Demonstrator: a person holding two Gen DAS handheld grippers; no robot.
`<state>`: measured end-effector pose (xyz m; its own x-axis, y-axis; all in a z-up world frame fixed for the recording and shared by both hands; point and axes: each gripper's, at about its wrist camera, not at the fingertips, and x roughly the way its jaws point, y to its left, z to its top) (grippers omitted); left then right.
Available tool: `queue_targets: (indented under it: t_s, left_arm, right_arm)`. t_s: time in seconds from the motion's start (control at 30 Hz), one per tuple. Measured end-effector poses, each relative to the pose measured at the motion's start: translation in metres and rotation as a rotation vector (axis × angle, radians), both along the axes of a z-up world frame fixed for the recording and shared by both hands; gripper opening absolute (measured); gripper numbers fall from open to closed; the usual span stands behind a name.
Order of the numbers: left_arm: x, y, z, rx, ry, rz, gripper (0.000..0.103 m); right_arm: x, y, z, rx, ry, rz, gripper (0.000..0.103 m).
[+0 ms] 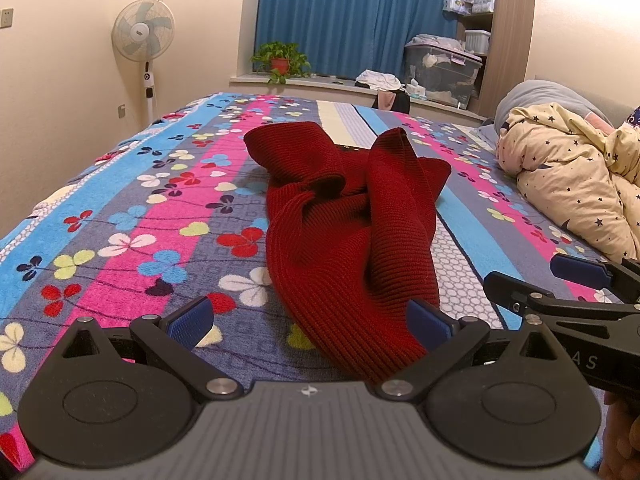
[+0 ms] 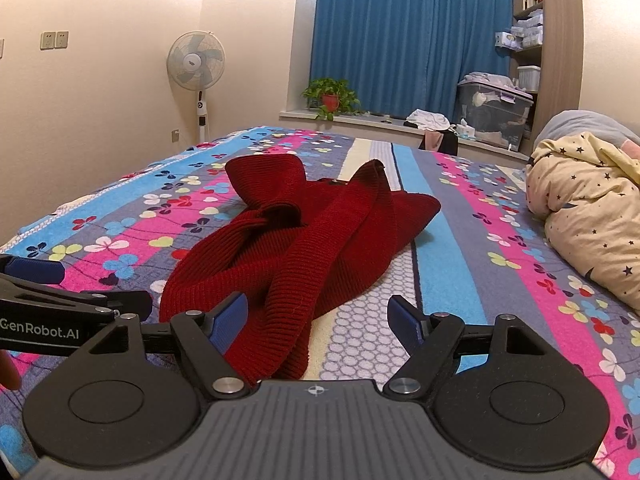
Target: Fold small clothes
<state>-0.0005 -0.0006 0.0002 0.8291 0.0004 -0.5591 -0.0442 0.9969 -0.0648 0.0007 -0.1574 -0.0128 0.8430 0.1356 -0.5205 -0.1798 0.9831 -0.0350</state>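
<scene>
A dark red knitted garment (image 1: 344, 216) lies crumpled on the flowered bedspread (image 1: 120, 208), its near end reaching between my fingers. My left gripper (image 1: 310, 320) is open, its blue pads on either side of the near end of the garment, low over the bed. In the right wrist view the same garment (image 2: 296, 248) lies ahead and to the left. My right gripper (image 2: 318, 320) is open, the garment's near edge beside its left pad (image 2: 230, 318). Each gripper shows at the edge of the other's view: the right one (image 1: 560, 292), the left one (image 2: 60, 300).
A rolled cream star-print quilt (image 1: 572, 184) lies on the bed at the right. Behind the bed are a window sill with a potted plant (image 1: 280, 60), a standing fan (image 1: 144, 36), blue curtains, a plastic storage box (image 1: 440, 68) and shelves.
</scene>
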Motion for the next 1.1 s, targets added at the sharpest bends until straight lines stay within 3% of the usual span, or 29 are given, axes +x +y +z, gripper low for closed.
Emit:
queue_targets:
  t_s: [0.13, 0.27, 0.33, 0.4, 0.43, 0.47, 0.57, 0.67, 0.7, 0.8, 0.87, 0.93, 1.1]
  left_arm:
    - [0.012, 0.011, -0.010, -0.003, 0.002, -0.005, 0.102]
    - [0.019, 0.022, -0.023, -0.022, 0.023, -0.008, 0.102]
    - [0.020, 0.027, -0.026, -0.046, 0.046, 0.000, 0.102]
    - [0.031, 0.039, -0.029, -0.092, 0.097, 0.008, 0.102]
    - [0.041, 0.044, -0.030, -0.158, 0.193, 0.007, 0.102]
    - [0.051, 0.051, -0.031, -0.168, 0.228, 0.001, 0.101]
    - [0.080, 0.072, -0.032, -0.195, 0.266, -0.032, 0.096]
    - [0.112, 0.093, -0.036, -0.302, 0.297, -0.096, 0.093]
    - [0.119, 0.097, -0.039, -0.338, 0.267, -0.113, 0.093]
    - [0.134, 0.106, -0.064, -0.479, 0.374, -0.108, 0.092]
    - [0.140, 0.099, -0.071, -0.536, 0.418, -0.113, 0.092]
    - [0.144, 0.083, -0.075, -0.465, 0.437, -0.152, 0.092]
    - [0.156, 0.068, -0.083, -0.401, 0.441, -0.178, 0.090]
  right_arm:
    - [-0.002, 0.001, 0.000, -0.004, -0.007, 0.006, 0.072]
    - [0.000, -0.002, 0.002, 0.021, -0.018, 0.008, 0.031]
    - [0.001, -0.006, 0.003, 0.033, -0.029, -0.012, 0.029]
    - [0.005, -0.012, 0.005, 0.054, -0.030, -0.030, 0.029]
    - [0.007, -0.016, 0.004, 0.066, -0.025, -0.039, 0.029]
    - [0.010, -0.019, 0.003, 0.077, -0.015, -0.048, 0.029]
    - [0.016, -0.023, 0.000, 0.097, 0.008, -0.062, 0.029]
    - [0.021, -0.025, -0.001, 0.100, 0.009, -0.063, 0.030]
    - [0.025, -0.028, -0.002, 0.105, 0.012, -0.067, 0.030]
    - [0.041, -0.036, -0.002, 0.136, 0.030, -0.075, 0.037]
    - [0.057, -0.041, 0.000, 0.134, 0.027, -0.078, 0.050]
    - [0.084, -0.046, -0.001, 0.124, 0.011, -0.072, 0.057]
    - [0.184, -0.049, -0.013, 0.096, 0.019, -0.086, 0.072]
